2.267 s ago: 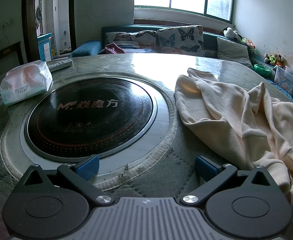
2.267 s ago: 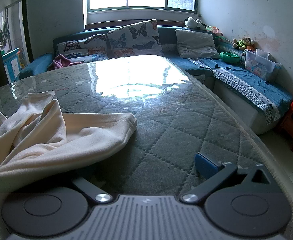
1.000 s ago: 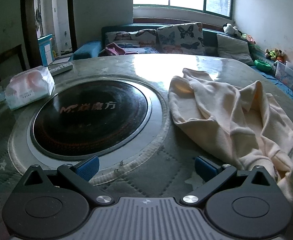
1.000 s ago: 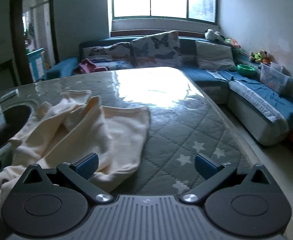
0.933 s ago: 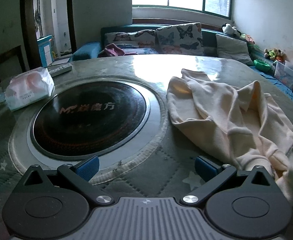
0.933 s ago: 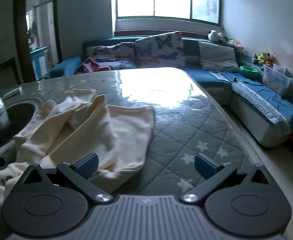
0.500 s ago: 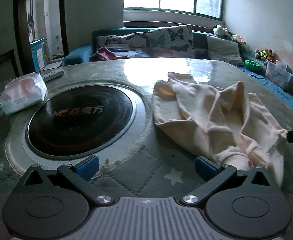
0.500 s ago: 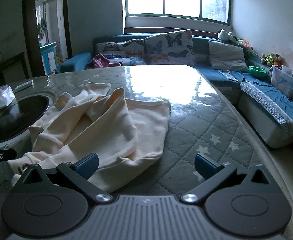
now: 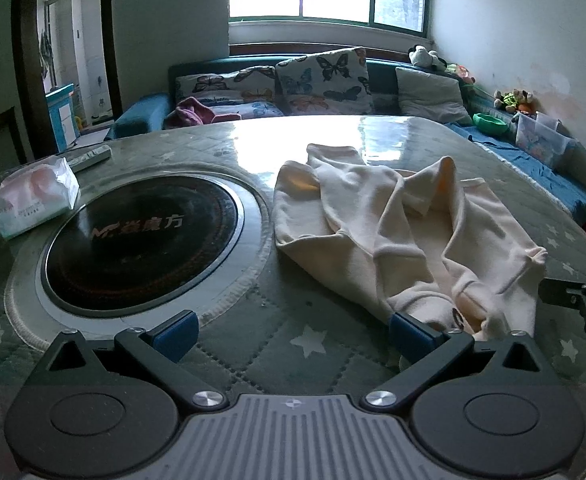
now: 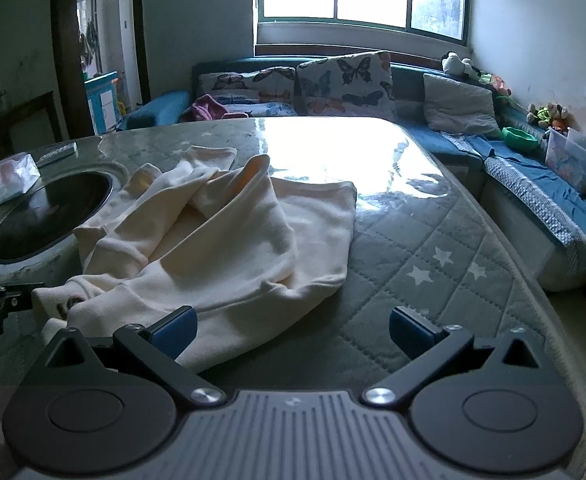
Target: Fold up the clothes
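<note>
Both hand-held grippers have drawn back toward the near edge of the table and now hold nothing: the left hand-held gripper [image 9: 291, 330] has its blue pads spread wide over bare quilted cover, and the right hand-held gripper [image 10: 291, 326] is spread just as wide, where a little over two seconds ago its left finger was buried under cloth. The cream garment [image 9: 405, 236] lies rumpled on the table [image 9: 253, 344] ahead of and between the two, its near hem touching the left gripper's right pad [image 9: 407, 330] and the right gripper's left pad [image 10: 173, 326]. With the retreat, far more of the garment is in view, a raised fold standing up mid-heap. Ahead-left of the left gripper sit the round black cooktop [image 9: 141, 236] and, beyond it, a tissue pack [image 9: 33, 196], both clear of the cloth. No fold is made yet; this looks like a release and reset before taking fresh corners.
</note>
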